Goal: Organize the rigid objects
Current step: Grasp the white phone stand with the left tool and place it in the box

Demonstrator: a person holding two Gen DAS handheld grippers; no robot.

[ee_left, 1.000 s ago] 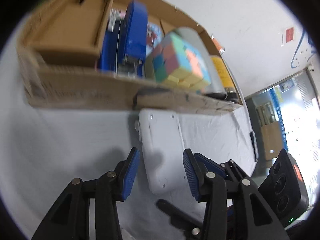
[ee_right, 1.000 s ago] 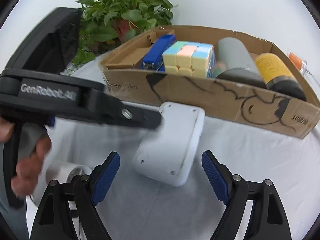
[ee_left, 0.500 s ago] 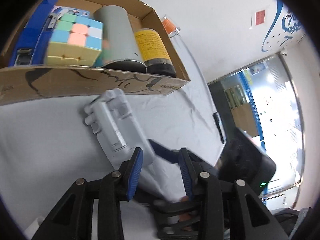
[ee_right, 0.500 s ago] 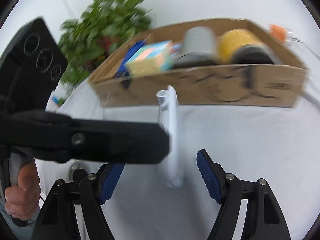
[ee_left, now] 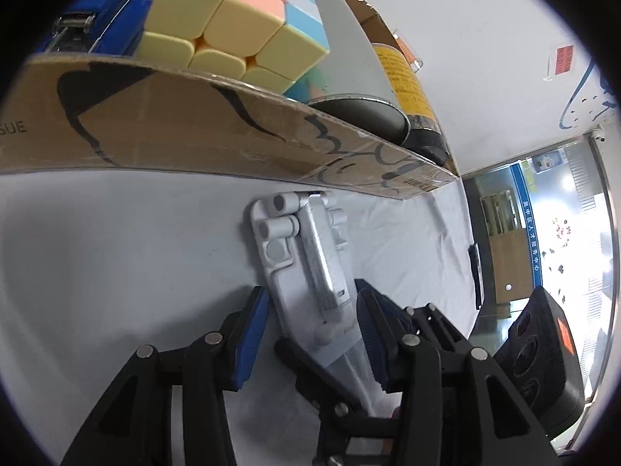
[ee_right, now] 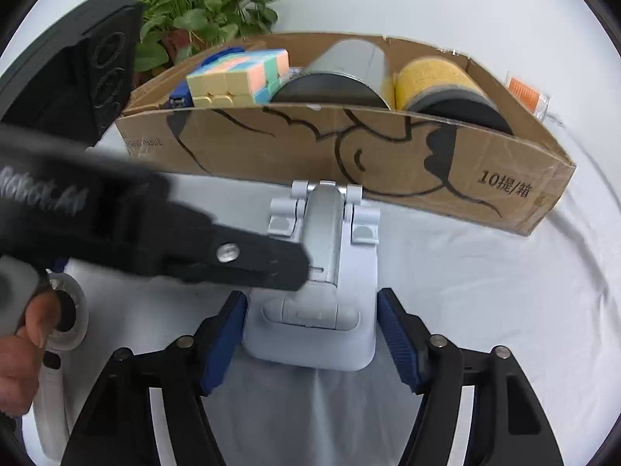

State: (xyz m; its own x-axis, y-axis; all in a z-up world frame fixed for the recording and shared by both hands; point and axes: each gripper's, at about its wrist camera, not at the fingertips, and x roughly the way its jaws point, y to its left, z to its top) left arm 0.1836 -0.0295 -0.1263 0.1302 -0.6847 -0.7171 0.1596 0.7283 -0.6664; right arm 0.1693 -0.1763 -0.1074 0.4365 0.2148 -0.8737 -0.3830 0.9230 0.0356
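Currently white folding stand lies on worktop, hinge end against cardboard box. Right claw straddles base, jaws just closing, pads not visibly pressing. Left claw flanks stand's edges, released.

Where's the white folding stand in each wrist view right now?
Left wrist: white stand at centre, between the left gripper fingers, far end at the cardboard box.
Right wrist: stand lower centre, between the right gripper fingers.
Shared landmark: the puzzle cube.
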